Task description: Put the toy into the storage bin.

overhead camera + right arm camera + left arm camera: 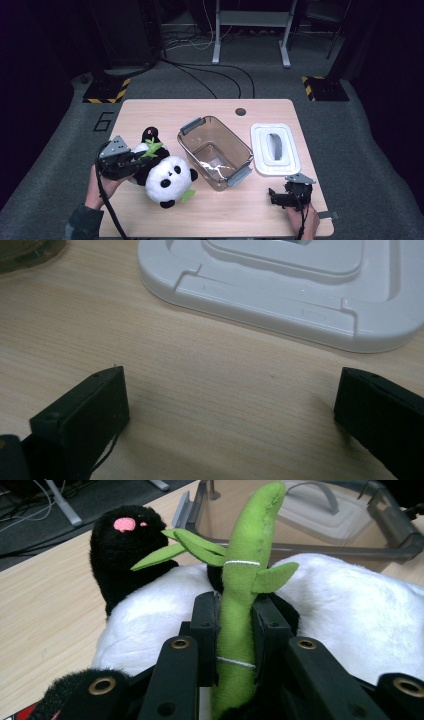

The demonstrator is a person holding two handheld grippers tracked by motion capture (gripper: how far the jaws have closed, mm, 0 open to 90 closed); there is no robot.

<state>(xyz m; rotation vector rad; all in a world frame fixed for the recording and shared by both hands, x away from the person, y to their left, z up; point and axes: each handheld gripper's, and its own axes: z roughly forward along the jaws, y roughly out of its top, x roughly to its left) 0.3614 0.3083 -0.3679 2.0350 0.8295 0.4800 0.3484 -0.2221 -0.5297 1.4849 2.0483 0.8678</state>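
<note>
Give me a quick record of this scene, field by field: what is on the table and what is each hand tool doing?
Held thing: panda plush toy, gripped by its green bamboo stalk
Left gripper: shut on the stalk
Right gripper: open, nothing between its jaws, above bare table
Bin: clear plastic bin, open, right of the panda
Lid: white lid, flat on the table, right of the bin

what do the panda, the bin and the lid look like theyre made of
Panda: soft plush, fuzzy black and white pile, with a green felt-like bamboo stalk showing stitched bands.
Bin: clear, smoky hard plastic, glossy; the table shows through it.
Lid: white moulded plastic, smooth, faintly shiny.
</note>
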